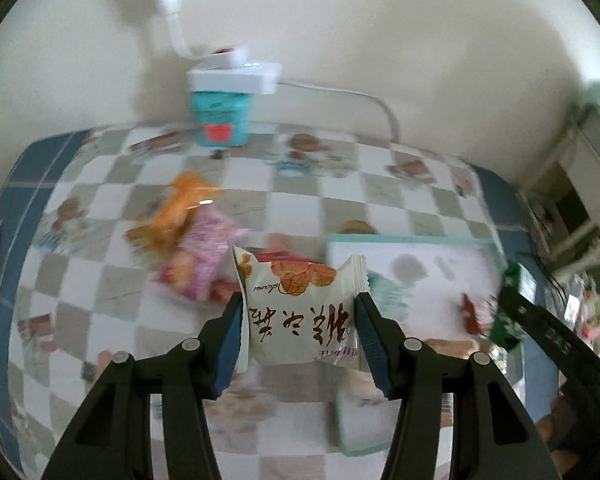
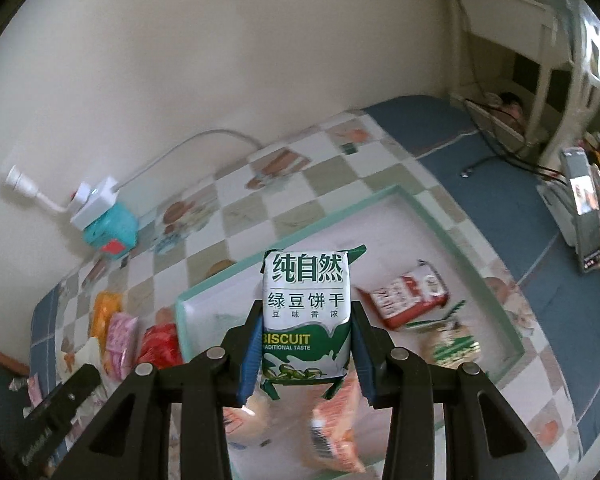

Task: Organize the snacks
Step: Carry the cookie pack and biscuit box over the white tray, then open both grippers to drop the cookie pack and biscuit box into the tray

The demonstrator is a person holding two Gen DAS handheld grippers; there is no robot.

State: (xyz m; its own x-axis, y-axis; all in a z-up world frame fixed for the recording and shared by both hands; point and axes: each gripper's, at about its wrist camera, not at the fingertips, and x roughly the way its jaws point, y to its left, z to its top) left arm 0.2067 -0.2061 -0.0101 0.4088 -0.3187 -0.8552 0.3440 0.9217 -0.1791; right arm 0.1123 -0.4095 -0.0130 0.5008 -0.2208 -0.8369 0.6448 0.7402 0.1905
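My left gripper (image 1: 298,304) is shut on a white snack packet with brown characters and a biscuit picture (image 1: 300,308), held above the checked tablecloth. My right gripper (image 2: 306,320) is shut on a green-and-white mung bean biscuit pack (image 2: 305,312), held over a white tray with a mint rim (image 2: 440,216). In that tray lie a red-and-white packet (image 2: 410,294), a green packet (image 2: 452,342) and orange packets (image 2: 336,420). Loose on the cloth to the left are an orange packet (image 1: 176,210) and a pink packet (image 1: 204,256). The tray (image 1: 404,240) also shows in the left wrist view.
A teal box (image 1: 220,118) with a white power strip (image 1: 236,74) on it stands against the back wall, its cable running right. A phone on a stand (image 2: 584,216) sits at the table's right edge. White shelving (image 2: 540,60) is beyond the table.
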